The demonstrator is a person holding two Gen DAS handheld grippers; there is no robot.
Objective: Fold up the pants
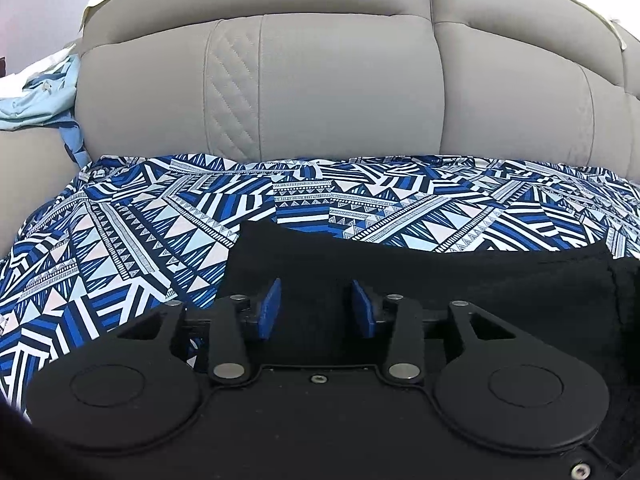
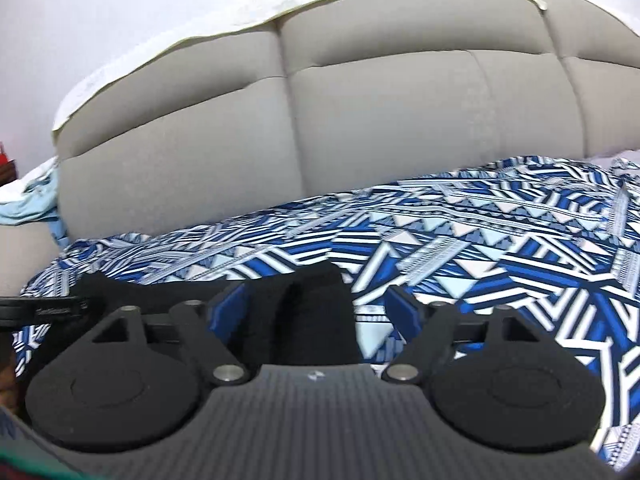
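Left wrist view: your left gripper [image 1: 316, 306] holds its fingers apart over the black pants [image 1: 420, 276], gripping nothing, on the patterned sheet [image 1: 140, 216].

Right wrist view: your right gripper [image 2: 316, 308] gapes wide around a pants [image 2: 304, 312] fold.

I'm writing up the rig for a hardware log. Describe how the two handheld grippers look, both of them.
Both are matte black, with two round disc housings, angled linkage arms on silver pivot pins, and blue pads on the fingers. The left gripper has a smooth black body with a small screw at its centre. The right gripper has a ribbed grey-black body bearing a small pale mark. No cables or sleeves show.
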